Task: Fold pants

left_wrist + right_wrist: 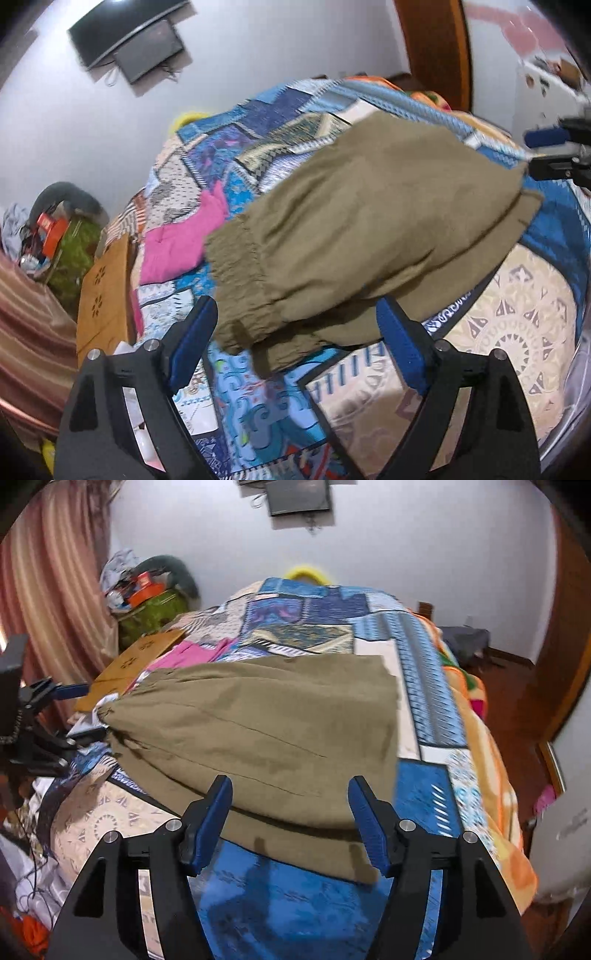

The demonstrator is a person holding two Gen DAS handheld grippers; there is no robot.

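Note:
Olive-brown pants (362, 229) lie folded on the patchwork bedspread (258, 417); the gathered waistband (240, 280) is at their near left end in the left wrist view. My left gripper (295, 310) is open, its blue pads either side of the waistband end, just above it. In the right wrist view the pants (266, 734) lie across the bed and my right gripper (290, 794) is open over their near hem edge, holding nothing. The right gripper also shows in the left wrist view (554, 151) at the far right.
A pink garment (184, 236) lies left of the pants beside a brown cardboard box (107, 291). An orange blanket (491, 775) drapes the bed's right edge. A cluttered green bag (151, 613) and curtain (48, 602) stand at left. A TV (299, 494) hangs on the wall.

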